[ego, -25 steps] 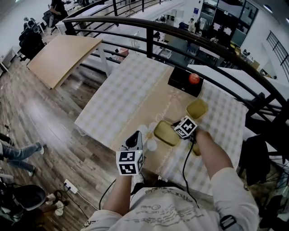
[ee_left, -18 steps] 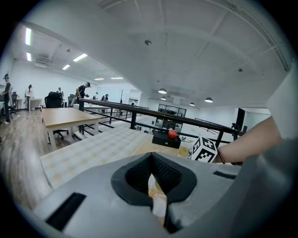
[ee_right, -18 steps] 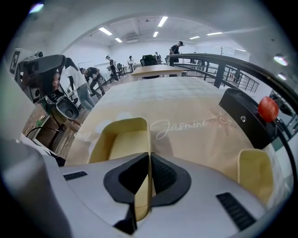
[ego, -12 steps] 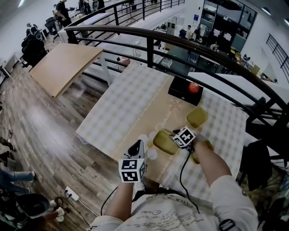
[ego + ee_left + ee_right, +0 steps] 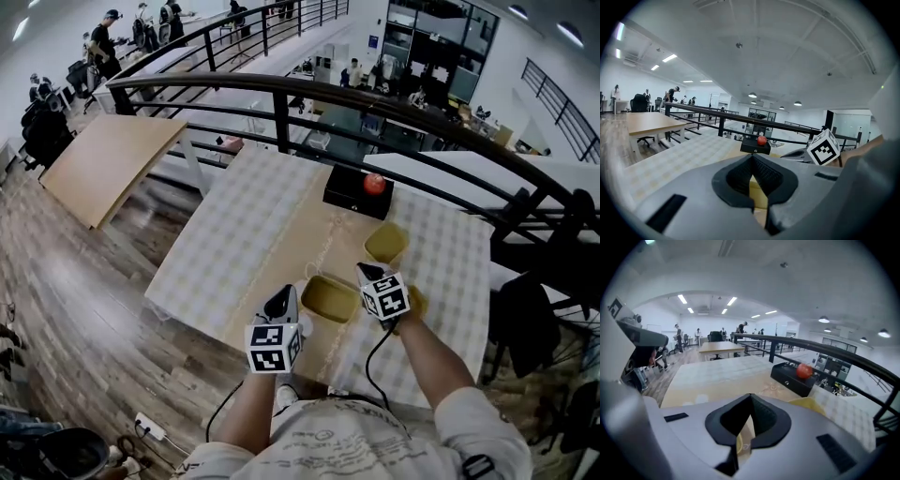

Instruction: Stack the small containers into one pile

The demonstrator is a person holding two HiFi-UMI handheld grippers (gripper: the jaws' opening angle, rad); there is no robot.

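The right gripper [image 5: 362,272] is closing its jaws, tips almost together with nothing between them, just over the near container [image 5: 328,298]. The left gripper [image 5: 283,298] hangs clenched and empty beside it. The far container [image 5: 385,242] and third container [image 5: 413,302] lie apart on the table [image 5: 234,234], so stacking looks barely begun. The next move probably calls for reopening and pinching a rim.

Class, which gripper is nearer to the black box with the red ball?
Right. The right gripper, jaws closing on nothing, is straight before the black box; the left gripper is farther back, leftward.
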